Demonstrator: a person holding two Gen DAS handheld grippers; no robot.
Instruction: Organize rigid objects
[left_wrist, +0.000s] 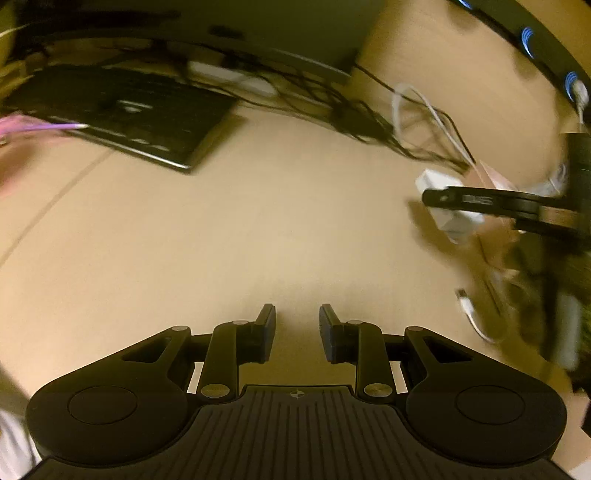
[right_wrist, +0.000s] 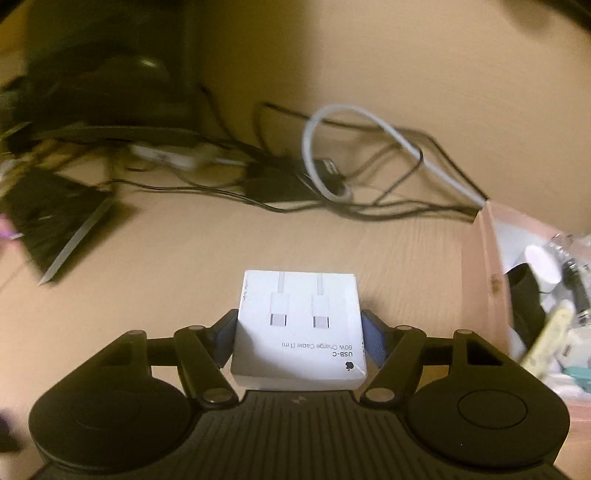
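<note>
The right gripper (right_wrist: 300, 334) holds a white cable box (right_wrist: 299, 328) above the wooden desk (right_wrist: 184, 266), its blue-padded fingers (right_wrist: 373, 345) clamped on the box's two sides; the label reads "USB-C 60W Charge Cable (1 m)". Just to its right stands a pink bin (right_wrist: 484, 280) crowded with small items, too blurred to name. Behind the box, a tangle of black cables (right_wrist: 280, 192) and a looped white cable (right_wrist: 332, 155) lie on the desk, with a black keyboard (right_wrist: 55, 218) to the left. The left gripper (left_wrist: 297, 332) hovers over bare desk, fingers apart with nothing between them. Its camera catches the right gripper and box at the far right.
</note>
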